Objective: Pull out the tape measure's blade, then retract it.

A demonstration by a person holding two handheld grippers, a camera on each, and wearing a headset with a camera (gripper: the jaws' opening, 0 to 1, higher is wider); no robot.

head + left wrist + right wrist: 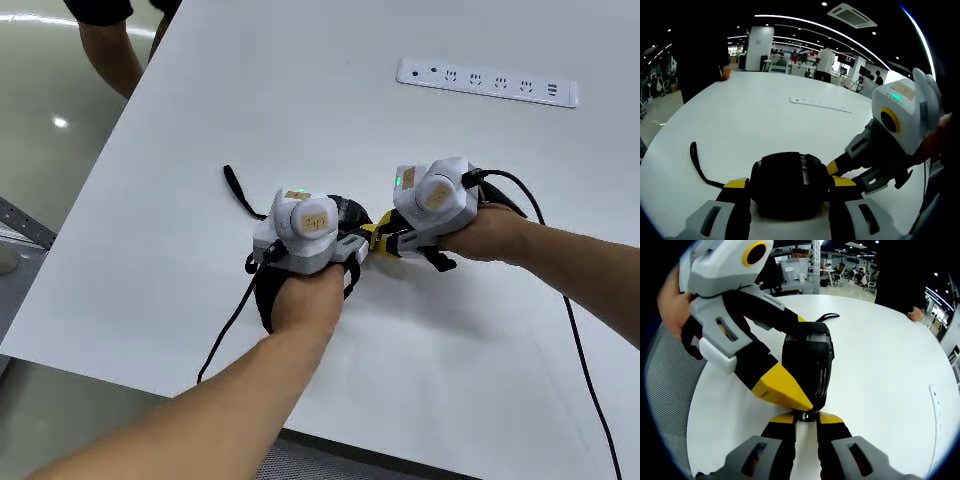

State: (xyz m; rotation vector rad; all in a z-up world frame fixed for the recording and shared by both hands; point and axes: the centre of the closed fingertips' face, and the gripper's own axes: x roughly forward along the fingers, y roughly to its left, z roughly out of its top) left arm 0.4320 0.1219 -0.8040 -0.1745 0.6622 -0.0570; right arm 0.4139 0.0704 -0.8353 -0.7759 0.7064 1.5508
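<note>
A black tape measure (352,214) lies on the white table (300,90) between the two grippers. My left gripper (789,183) is shut on the tape measure (788,185), its yellow-tipped fingers (736,184) pressing both sides of the case. My right gripper (806,416) comes in from the other side, jaws almost together on the small blade tip at the mouth of the tape measure (808,357). No length of blade is out. In the head view the left gripper (350,240) and the right gripper (377,238) nearly touch. The case's black wrist strap (238,190) trails to the left.
A white power strip (487,82) lies at the far side of the table. Black cables (582,345) run from both grippers toward the near edge. A person's arm (108,50) rests by the far left corner. Bare table surface surrounds the grippers.
</note>
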